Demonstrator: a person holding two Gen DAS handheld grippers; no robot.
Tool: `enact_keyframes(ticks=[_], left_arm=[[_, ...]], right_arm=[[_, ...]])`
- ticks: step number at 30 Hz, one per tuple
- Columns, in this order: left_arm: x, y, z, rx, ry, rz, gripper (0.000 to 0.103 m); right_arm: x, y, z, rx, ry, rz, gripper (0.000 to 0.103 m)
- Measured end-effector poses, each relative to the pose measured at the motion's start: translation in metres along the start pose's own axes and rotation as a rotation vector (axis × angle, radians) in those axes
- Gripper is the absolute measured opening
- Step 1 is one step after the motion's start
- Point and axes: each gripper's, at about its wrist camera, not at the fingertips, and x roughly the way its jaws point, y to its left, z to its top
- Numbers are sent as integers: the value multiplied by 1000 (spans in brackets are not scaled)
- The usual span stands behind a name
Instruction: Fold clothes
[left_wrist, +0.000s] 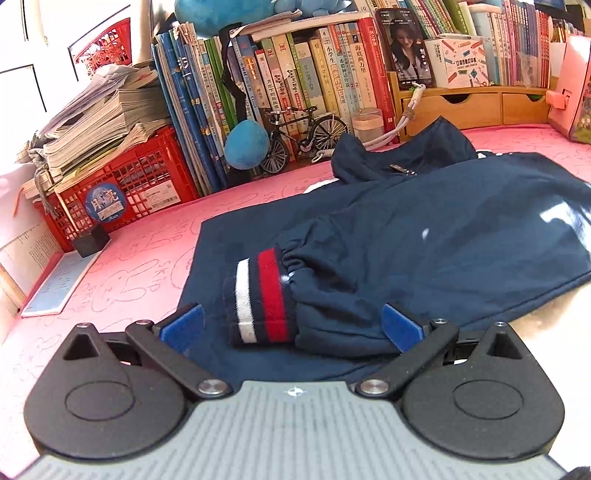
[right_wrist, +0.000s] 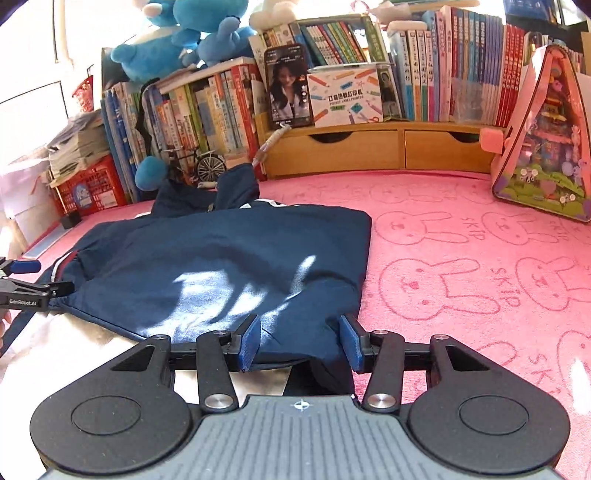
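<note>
My left claw (left_wrist: 291, 326) stands wide open, its blue pads either side of the striped cuff (left_wrist: 260, 295) (white and red bands) of the navy jacket (left_wrist: 424, 221), gripping nothing. The sleeve lies folded across the jacket's body. The jacket is spread flat on the pink rabbit-print cover (right_wrist: 461, 266) over the counter, its collar end toward the books (left_wrist: 295, 74). My right claw (right_wrist: 301, 341) is open too, pads (right_wrist: 251, 341) straddling the jacket's near hem (right_wrist: 295, 332) without pinching it.

navy jacket (left_wrist: 424, 229) | flat on pink cloth | striped cuff (left_wrist: 260, 295) folded over body
</note>
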Motion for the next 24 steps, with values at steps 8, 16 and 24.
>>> enact_keyframes(ticks=[8, 16, 24], left_arm=[[-6, 31, -29, -75, 48, 64, 103], [-57, 51, -56, -115, 21, 4, 103], [-115, 14, -56, -69, -119, -175, 103]], right_arm=[[-5, -17, -11, 16, 28, -82, 52], [-74, -30, -32, 12, -34, -102, 55], [-118, 25, -70, -161, -117, 42, 64]])
